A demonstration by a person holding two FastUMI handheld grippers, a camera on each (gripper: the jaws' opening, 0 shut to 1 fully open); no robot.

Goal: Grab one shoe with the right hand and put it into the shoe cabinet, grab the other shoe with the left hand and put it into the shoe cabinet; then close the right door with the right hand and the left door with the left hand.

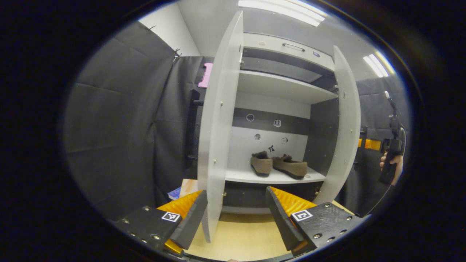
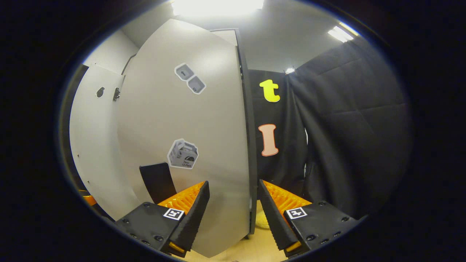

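Note:
The white shoe cabinet point(image 1: 280, 87) stands with both doors swung out. Two brown shoes point(image 1: 261, 163) point(image 1: 291, 166) rest side by side on its lower shelf point(image 1: 276, 177). My left gripper point(image 1: 236, 218) is open, and the left door point(image 1: 218, 127) shows edge-on between its fingers, close to the left finger point(image 1: 189, 218). The right door point(image 1: 346, 127) hangs open, with a hand holding the right gripper point(image 1: 391, 160) beyond it. In the right gripper view, my right gripper point(image 2: 233, 214) is open and straddles the free edge point(image 2: 249, 145) of the right door point(image 2: 182, 127), facing its outer side.
Tan floor point(image 1: 240, 236) lies in front of the cabinet. A pale box and a blue item point(image 1: 182, 189) sit low behind the left door. A dark flat piece point(image 2: 158, 182) stands against the right door's outer face. Black cloth walls point(image 2: 346, 127) close in on both sides.

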